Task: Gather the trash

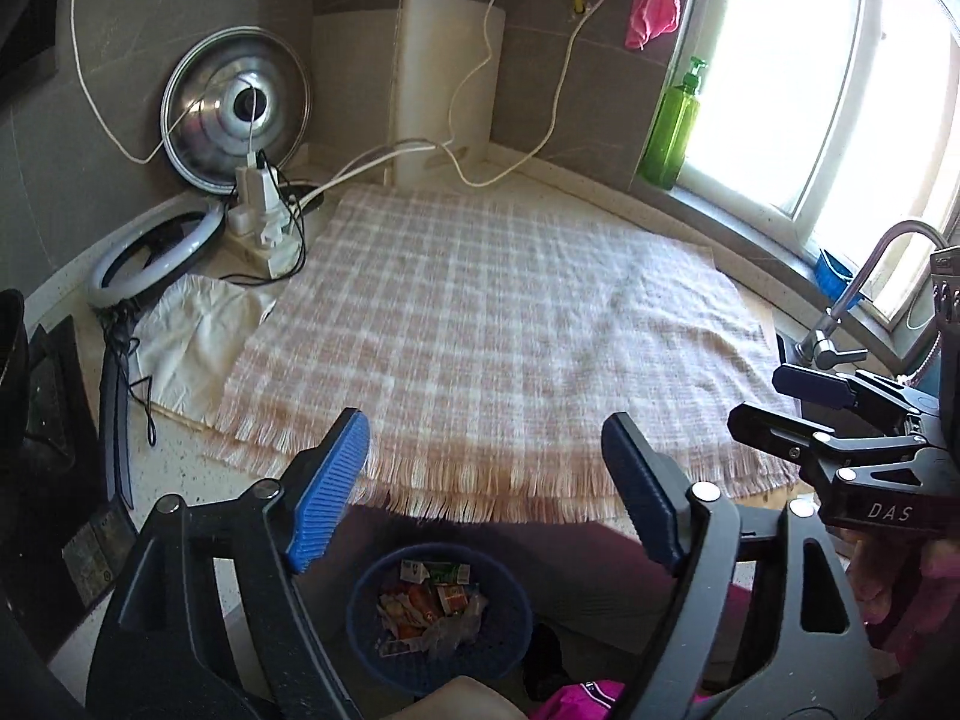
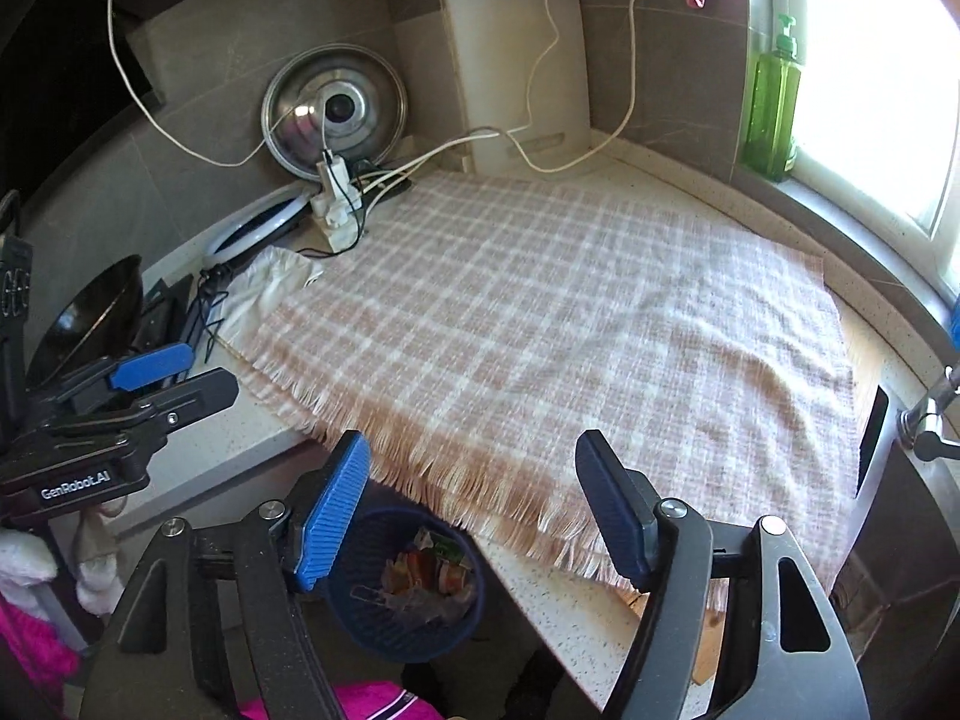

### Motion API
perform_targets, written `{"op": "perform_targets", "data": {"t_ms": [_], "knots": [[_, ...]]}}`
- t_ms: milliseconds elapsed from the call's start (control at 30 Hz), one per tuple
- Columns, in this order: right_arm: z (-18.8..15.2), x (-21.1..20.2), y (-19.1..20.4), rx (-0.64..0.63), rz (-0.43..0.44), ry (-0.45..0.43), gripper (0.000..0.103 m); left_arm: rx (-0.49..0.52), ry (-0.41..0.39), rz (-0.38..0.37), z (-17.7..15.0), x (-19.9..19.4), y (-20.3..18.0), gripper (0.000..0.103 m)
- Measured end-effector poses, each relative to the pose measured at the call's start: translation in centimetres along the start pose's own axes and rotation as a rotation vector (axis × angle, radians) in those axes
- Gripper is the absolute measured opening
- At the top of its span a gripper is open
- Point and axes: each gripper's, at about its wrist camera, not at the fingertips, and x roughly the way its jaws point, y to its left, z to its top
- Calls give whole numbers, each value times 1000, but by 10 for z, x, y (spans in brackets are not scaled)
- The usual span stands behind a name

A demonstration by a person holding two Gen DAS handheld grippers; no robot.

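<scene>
A blue mesh trash basket stands on the floor below the counter's front edge and holds several crumpled wrappers. It also shows in the right wrist view, with the wrappers inside. My left gripper is open and empty, above the basket at the counter edge. My right gripper is open and empty, also above the basket. Each gripper shows in the other's view: the right one at the right, the left one at the left. The pink checked cloth on the counter is bare.
A pot lid, power strip with cables, ring light and white cloth sit at the back left. A cutting board leans on the wall. A green soap bottle stands on the sill. A faucet is at the right.
</scene>
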Motion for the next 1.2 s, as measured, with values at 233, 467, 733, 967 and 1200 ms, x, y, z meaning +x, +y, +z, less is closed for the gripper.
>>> {"op": "perform_targets", "data": {"t_ms": [233,467,733,967,1200], "knots": [[13,-7,-15,28,-23,-41,78,16,-59,-2,21,-11,-15,100],[20,-13,-22,37,-33,-69,80,14,-55,-5,26,-10,-17,102],[22,-15,-27,49,-29,-78,80,-5,-55,-10,28,-13,-20,102],[22,-21,-33,67,-28,-98,80,-13,-64,2,30,-19,-25,103],[23,-21,-35,79,-31,-97,80,-11,-65,0,30,-21,-25,103]]}}
